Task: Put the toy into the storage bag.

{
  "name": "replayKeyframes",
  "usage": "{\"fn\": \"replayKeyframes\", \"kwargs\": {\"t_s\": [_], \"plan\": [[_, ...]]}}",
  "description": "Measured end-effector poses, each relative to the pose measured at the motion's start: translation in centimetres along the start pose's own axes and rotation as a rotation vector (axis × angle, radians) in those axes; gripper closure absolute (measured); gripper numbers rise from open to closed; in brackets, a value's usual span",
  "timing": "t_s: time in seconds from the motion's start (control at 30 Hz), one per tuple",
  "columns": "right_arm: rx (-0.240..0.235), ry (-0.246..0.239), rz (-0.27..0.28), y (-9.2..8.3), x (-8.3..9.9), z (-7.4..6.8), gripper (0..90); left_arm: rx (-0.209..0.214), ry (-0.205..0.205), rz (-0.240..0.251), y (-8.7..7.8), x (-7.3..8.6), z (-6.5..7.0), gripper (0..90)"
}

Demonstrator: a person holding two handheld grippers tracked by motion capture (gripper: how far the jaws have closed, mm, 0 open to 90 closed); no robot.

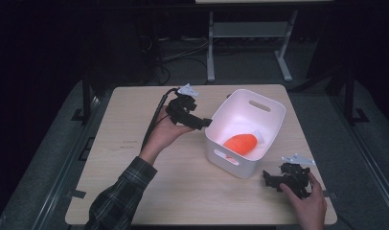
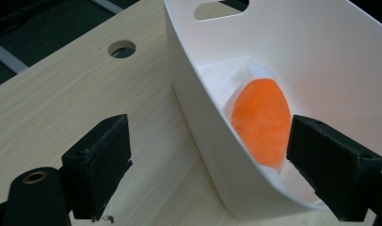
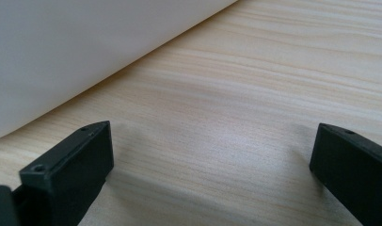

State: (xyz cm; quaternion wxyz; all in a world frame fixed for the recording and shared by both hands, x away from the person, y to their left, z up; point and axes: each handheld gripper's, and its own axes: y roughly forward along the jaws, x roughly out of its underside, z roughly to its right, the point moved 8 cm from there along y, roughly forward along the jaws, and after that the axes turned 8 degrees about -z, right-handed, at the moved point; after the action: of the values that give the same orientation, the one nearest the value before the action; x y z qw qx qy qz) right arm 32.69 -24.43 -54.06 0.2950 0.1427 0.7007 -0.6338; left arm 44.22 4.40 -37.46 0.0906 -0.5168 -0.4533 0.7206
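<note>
The orange pouch (image 1: 240, 143) is lying on the floor of the white bin (image 1: 269, 125), tipped against the bin's near-right wall, with a bit of white wrapping peeking out behind it. Its long axis is running roughly from the bin's near-left corner toward the middle. The left gripper (image 1: 204, 122) is sitting right at the bin's left rim, so it is clearly the nearer of the two; the pouch is lying just beyond and below its tips, across the wall. In the left gripper view the jaws are standing wide apart and holding nothing, with the bin wall (image 2: 203, 122) rising between them: one jaw is hanging outside over the table (image 2: 52, 94), the other over the inside, close to the orange pouch (image 2: 262, 120). The left hand (image 1: 166, 132) is cradling the tool from below, the forearm angling in from the bottom left and the tool pointing right toward the bin. The right gripper (image 1: 268, 178) is resting low near the table's front right corner, beside the bin's near corner but apart from it, its jaws also spread and empty, aimed left over bare wood (image 3: 217, 117).
</note>
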Motion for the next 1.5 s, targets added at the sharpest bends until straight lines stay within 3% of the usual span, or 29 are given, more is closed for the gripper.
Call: {"fn": "replayKeyframes", "kwargs": {"t_s": [0.47, 0.6, 1.07, 1.5], "plan": [[-0.001, 0.004, -0.003, 0.0, 0.0, 0.0, 0.0, -0.031, -0.025, 0.013, -2.5, 3.6, -1.5, 13.8], [0.000, 0.001, -0.001, 0.0, 0.0, 0.0, 0.0, -0.038, -0.039, 0.016, -3.0, 5.3, -1.9, 13.9], [-0.001, 0.003, -0.002, 0.0, 0.0, 0.0, 0.0, -0.064, -0.065, 0.057, -4.3, 10.1, -2.4, 14.1], [0.000, 0.001, -0.001, 0.0, 0.0, 0.0, 0.0, -0.091, -0.084, 0.044, -4.4, 14.8, -2.4, 14.1]]}}
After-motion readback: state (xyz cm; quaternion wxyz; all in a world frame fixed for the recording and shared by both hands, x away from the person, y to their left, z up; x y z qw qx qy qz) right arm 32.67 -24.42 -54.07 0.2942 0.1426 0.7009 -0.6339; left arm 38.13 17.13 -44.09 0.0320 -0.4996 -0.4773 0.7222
